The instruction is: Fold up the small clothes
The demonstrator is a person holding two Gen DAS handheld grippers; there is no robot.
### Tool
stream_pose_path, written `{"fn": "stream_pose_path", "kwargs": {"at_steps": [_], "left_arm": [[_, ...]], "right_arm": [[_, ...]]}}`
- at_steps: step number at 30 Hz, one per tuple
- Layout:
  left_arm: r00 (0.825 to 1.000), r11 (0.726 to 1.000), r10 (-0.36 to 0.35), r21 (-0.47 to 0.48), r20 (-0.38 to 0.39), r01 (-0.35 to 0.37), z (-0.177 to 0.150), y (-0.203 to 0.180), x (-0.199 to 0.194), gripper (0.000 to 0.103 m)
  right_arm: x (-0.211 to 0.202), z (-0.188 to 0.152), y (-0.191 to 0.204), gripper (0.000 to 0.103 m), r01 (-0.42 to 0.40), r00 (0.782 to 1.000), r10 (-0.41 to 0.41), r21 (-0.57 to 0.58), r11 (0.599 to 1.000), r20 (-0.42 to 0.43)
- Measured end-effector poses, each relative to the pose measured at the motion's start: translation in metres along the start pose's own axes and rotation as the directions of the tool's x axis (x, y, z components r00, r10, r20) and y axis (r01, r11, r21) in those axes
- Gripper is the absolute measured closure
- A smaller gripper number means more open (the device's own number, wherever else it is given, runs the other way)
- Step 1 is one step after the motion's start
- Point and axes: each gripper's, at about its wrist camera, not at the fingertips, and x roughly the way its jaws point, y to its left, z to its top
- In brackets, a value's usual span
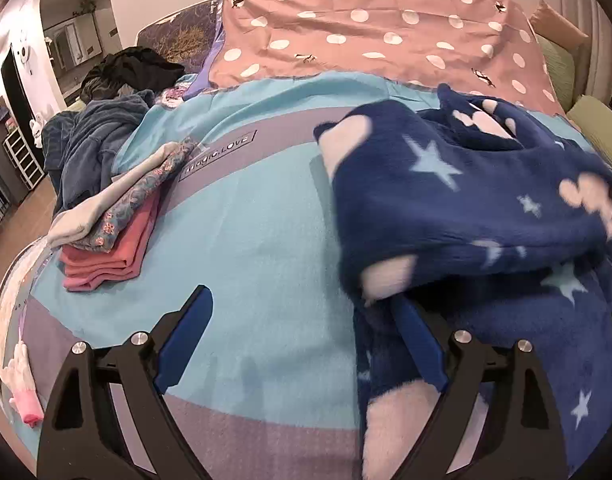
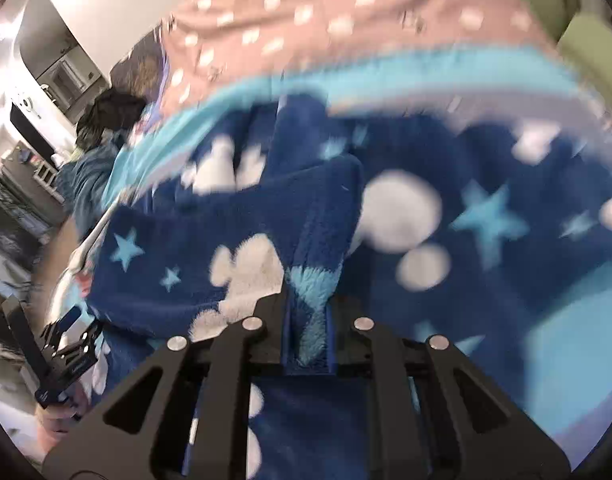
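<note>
Pinching fleece garment (image 2: pixel 234 216) edge, right hand-held gripper (image 2: pixel 308 308); left hand-held gripper (image 1: pixel 302 320) wide, empty.

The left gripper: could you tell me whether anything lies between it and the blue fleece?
Nothing visible does. The left gripper is open over bare blanket, and the fleece already drapes against its right finger.
</note>
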Motion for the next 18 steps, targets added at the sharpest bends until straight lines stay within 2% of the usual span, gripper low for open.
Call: {"fn": "stream_pose_path", "kwargs": {"at_steps": [1, 3, 4, 5, 6, 9, 12, 13, 15, 17, 18], "left_arm": [[1.000, 1.000, -0.004, 0.006, 0.000, 0.004, -0.001, 0.000, -0.001, 0.013], [1.000, 1.000, -0.011, 0.015, 0.003, 0.011, -0.004, -0.001, -0.004, 0.013], [1.000, 1.000, -0.013, 0.017, 0.003, 0.013, -0.004, -0.001, -0.004, 0.013], [1.000, 1.000, -0.018, 0.015, 0.002, 0.018, -0.006, 0.000, -0.005, 0.013], [1.000, 1.000, -0.027, 0.008, -0.002, 0.027, -0.007, 0.001, -0.006, 0.013], [0.996, 0.996, -0.085, -0.034, -0.007, 0.084, -0.006, 0.012, -0.014, 0.013], [0.983, 0.978, -0.180, -0.102, 0.033, 0.183, 0.002, 0.025, -0.031, 0.013], [0.976, 0.969, -0.209, -0.126, 0.056, 0.215, 0.008, 0.029, -0.037, 0.013], [0.967, 0.955, -0.232, -0.164, 0.109, 0.248, 0.022, 0.031, -0.042, 0.013], [0.963, 0.955, -0.226, -0.160, 0.150, 0.249, 0.037, 0.020, -0.040, 0.013], [0.964, 0.960, -0.220, -0.143, 0.146, 0.241, 0.042, 0.012, -0.035, 0.015]], "right_arm": [[-0.007, 0.001, -0.002, 0.089, 0.042, 0.999, -0.042, -0.017, 0.999, 0.013], [-0.002, 0.000, -0.006, 0.079, 0.070, 0.997, -0.071, -0.064, 0.996, -0.024], [0.005, -0.005, -0.009, 0.068, 0.067, 0.995, -0.072, -0.084, 0.994, -0.062], [0.008, -0.008, -0.012, 0.052, 0.062, 0.994, -0.069, -0.085, 0.994, -0.081], [0.011, -0.012, -0.016, 0.049, 0.065, 0.993, -0.072, -0.076, 0.995, -0.094], [0.005, -0.012, -0.029, 0.049, 0.074, 0.996, -0.075, -0.024, 0.997, -0.049], [0.001, -0.004, -0.036, 0.050, 0.055, 0.998, -0.055, 0.013, 0.998, -0.036], [0.001, 0.000, -0.034, 0.050, 0.060, 0.998, -0.060, 0.010, 0.998, -0.031], [-0.001, 0.002, -0.028, 0.065, 0.053, 0.999, -0.053, -0.008, 0.999, -0.007], [0.003, 0.000, -0.018, 0.093, 0.010, 1.000, -0.010, -0.037, 0.999, -0.004], [0.009, -0.004, -0.013, 0.094, -0.019, 0.999, 0.017, -0.043, 0.999, -0.030]]}}
